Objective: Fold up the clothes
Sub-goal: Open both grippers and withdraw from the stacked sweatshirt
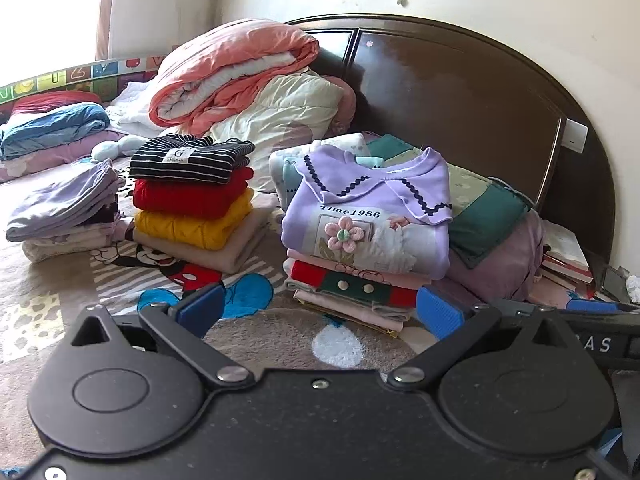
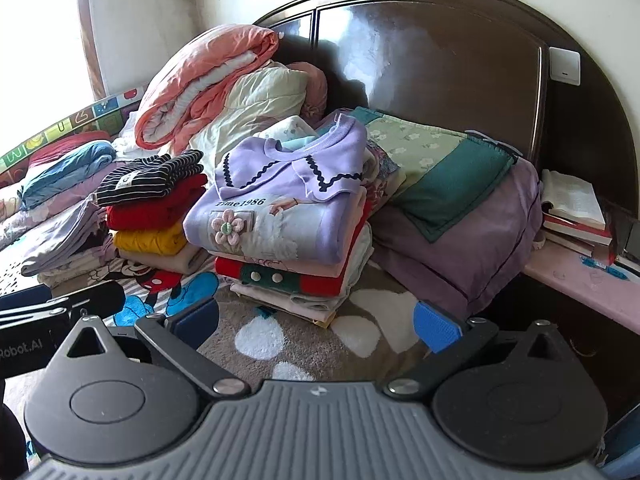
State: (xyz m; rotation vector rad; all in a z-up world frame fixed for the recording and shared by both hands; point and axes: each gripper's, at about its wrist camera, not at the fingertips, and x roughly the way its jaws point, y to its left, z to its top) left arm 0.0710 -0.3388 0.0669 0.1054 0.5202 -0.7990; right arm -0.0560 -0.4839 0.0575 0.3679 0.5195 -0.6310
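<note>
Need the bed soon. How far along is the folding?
Mostly done, it seems: the lilac sweater tops one folded stack, the striped top another, and a third stack sits beside them. The left gripper and right gripper are open, holding nothing. No unfolded clothes show.

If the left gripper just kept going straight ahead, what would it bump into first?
Probably the stack of folded clothes topped by the purple top. The left gripper is open and empty, with only bare blanket between its jaws and that stack; depth is hard to judge.
</note>
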